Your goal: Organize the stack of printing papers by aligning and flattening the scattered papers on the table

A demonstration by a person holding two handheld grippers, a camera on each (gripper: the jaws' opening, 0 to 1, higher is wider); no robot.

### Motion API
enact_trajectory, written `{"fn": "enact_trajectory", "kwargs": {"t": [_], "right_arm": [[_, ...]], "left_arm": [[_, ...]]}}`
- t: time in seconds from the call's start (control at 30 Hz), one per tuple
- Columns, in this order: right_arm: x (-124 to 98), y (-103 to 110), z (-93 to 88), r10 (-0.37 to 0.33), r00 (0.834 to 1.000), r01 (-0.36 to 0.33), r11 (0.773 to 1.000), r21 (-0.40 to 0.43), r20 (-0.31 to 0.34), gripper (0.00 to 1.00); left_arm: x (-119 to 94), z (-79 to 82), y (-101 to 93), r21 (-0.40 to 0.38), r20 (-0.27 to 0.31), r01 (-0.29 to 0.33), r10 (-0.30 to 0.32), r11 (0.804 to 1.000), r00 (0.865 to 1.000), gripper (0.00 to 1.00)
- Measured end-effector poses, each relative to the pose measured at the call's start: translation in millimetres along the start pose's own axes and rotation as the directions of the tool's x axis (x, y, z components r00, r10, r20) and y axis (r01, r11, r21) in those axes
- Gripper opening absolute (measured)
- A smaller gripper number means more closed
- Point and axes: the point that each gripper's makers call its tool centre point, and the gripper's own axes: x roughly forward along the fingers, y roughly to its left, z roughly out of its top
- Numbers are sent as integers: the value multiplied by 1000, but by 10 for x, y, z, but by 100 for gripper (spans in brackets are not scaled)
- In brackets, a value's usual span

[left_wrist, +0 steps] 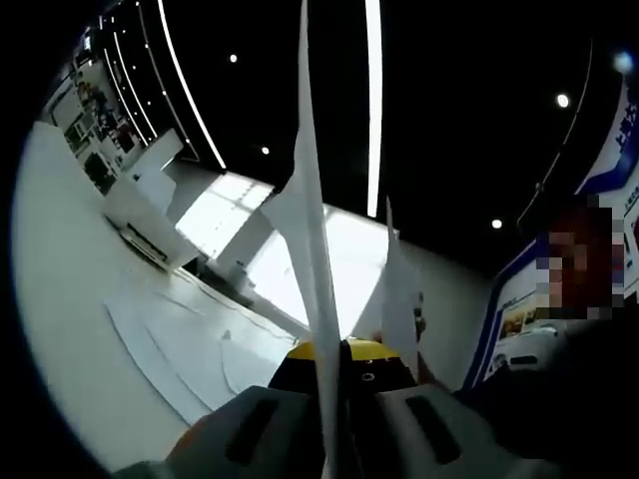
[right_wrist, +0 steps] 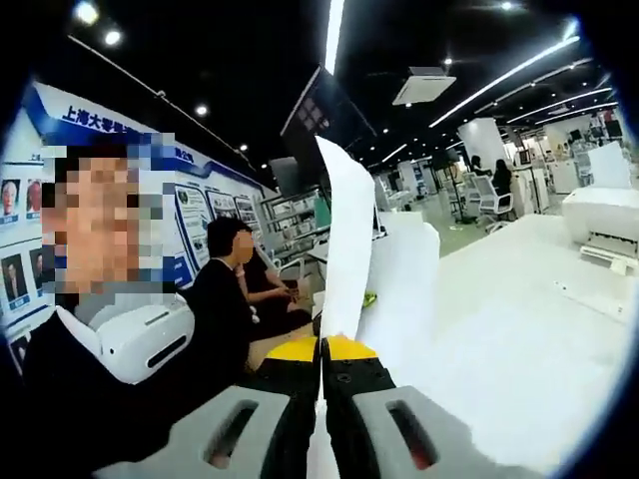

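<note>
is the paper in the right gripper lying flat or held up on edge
Held up on edge. In the right gripper view the paper rises upright from between the closed jaws of the right gripper, well clear of the white table.

I count 2 sheets (left_wrist: 312, 230) held upright, 2 grippers (right_wrist: 321, 349), 2 people seated (right_wrist: 225, 299) behind, 1 bench (right_wrist: 519, 329).

— How's the left gripper (left_wrist: 329, 454) standing?

— Its jaws are pressed together, pinching a sheet of paper (left_wrist: 312, 230) edge-on, and it's tilted well up toward the ceiling.

— And the right gripper (right_wrist: 321, 399)?

— Same story: jaws closed tight on a sheet of paper (right_wrist: 344, 239) rising straight up between the yellow-tipped ends. It points out level across the room.

— Any hands showing?

— None I can make out behind either gripper.
</note>
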Motion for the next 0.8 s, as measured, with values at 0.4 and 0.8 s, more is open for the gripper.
{"fn": "enact_trajectory", "kwargs": {"t": [0.4, 0.8], "right_arm": [[233, -413, -47, 14, 997, -8, 996, 90, -73, 0], [262, -628, -150, 60, 986, -42, 993, 114, -157, 0]], "left_arm": [[-42, -18, 169, -89, 0, -44, 44, 995, 999, 5], [-19, -64, 189, -125, -16, -53, 52, 991, 999, 5]]}}
